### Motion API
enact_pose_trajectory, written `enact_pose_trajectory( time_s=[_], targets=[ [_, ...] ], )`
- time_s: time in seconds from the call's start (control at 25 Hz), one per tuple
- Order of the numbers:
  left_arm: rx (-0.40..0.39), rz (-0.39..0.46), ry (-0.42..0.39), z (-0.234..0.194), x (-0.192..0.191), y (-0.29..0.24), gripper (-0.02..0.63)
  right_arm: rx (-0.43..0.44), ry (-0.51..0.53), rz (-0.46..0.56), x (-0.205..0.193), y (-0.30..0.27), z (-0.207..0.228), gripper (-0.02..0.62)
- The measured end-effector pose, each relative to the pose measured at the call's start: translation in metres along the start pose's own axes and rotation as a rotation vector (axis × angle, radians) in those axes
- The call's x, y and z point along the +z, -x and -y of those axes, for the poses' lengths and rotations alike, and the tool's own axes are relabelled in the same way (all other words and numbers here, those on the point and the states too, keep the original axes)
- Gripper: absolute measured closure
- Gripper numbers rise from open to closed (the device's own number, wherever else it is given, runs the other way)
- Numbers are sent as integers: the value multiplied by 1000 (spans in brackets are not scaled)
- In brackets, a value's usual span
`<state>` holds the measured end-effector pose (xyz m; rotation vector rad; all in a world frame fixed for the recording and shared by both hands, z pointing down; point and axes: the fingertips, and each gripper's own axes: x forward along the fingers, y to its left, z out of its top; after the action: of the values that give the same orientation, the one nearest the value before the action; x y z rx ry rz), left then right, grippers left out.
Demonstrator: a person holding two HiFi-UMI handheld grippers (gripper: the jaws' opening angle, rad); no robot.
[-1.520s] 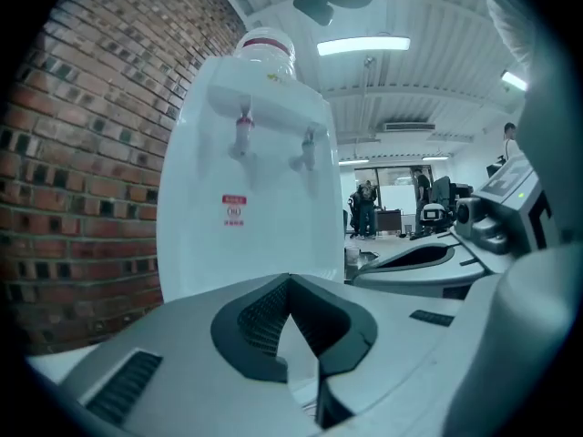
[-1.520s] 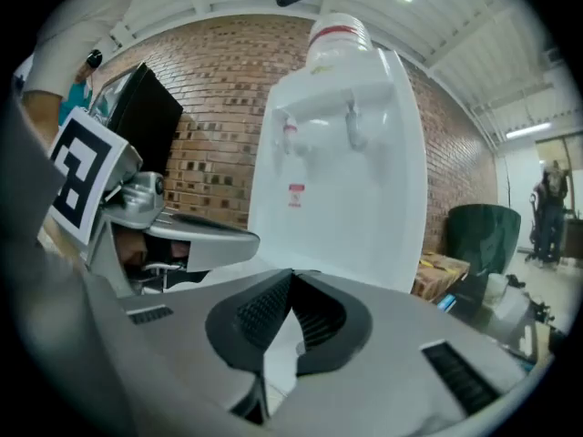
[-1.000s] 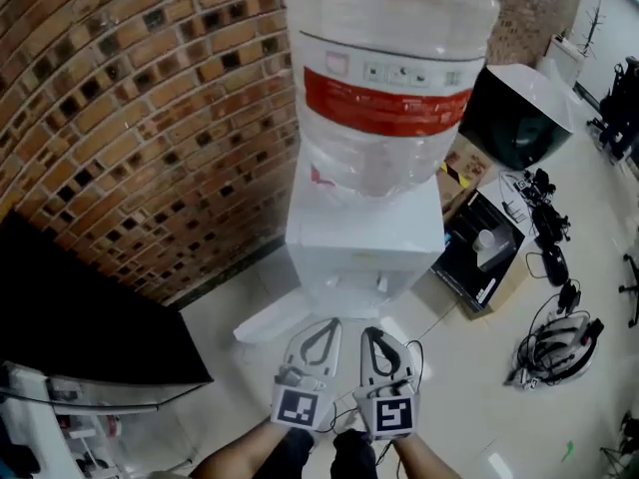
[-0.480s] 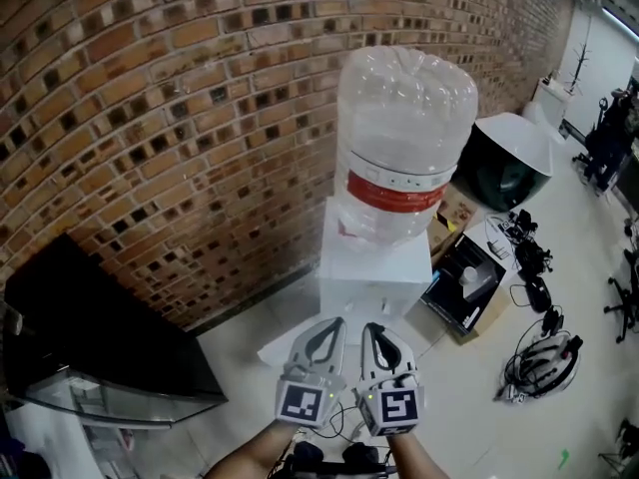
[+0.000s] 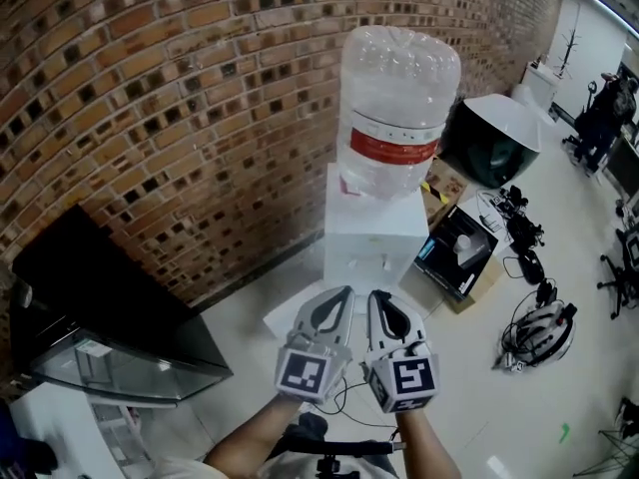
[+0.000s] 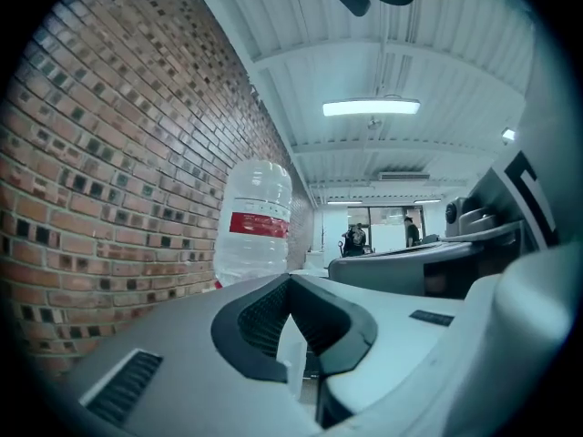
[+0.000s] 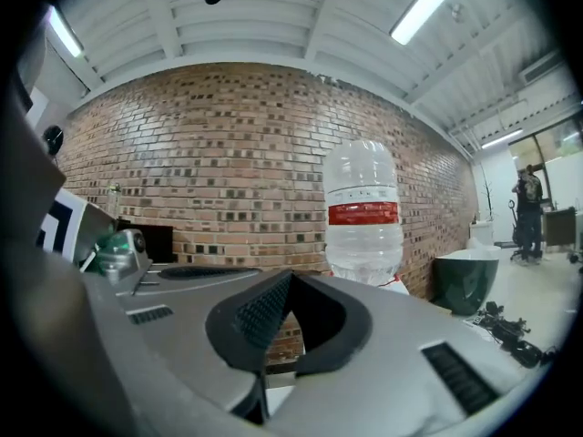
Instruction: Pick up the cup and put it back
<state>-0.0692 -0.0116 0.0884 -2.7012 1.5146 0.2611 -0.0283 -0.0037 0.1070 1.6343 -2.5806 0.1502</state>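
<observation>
Cup and its resting spot show in none of the views, so I cannot tell where it stands. The likeliest place is the front of the white water dispenser against the brick wall, but its tap area is too small to make out.

On top of the dispenser stands a big clear bottle with a red band, neck down; how much water it holds I cannot tell.

The left tool and the right tool are held side by side, just short of the dispenser and aimed at it. Each is pressed together with nothing between its pads.

The step in hand looks like the approach, with the pick-up not yet begun. To do it well:
- find the cup before committing;
- spread one tool before it arrives;
- come in level at the cup's wall, keeping the cup upright;
- hold the idle tool off to the side, so the two do not knock together.

To the right of the dispenser, an open cardboard box on the floor holds a dark case with something pale in it. Behind it stands a dark bin with a pale cover, its contents hidden. Cables lie farther right.
</observation>
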Motion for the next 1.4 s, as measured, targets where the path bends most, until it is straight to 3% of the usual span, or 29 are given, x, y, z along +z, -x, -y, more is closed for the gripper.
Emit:
enact_pose_trajectory(
  time_s=[0.2,0.6,0.88,1.4],
  targets=[
    [19,35,-2,54,21,38,606,28,2,12,2,66,-3,592],
    [65,-3,-6,165,28,117,606,89,-18,29,-9,200,-13,592],
    [37,-18,-31,182,43,134,606,52,13,37,-5,225,-16,594],
    [6,20,-43,171,56,150,606,18,45,36,0,231,-41,594]
  ],
)
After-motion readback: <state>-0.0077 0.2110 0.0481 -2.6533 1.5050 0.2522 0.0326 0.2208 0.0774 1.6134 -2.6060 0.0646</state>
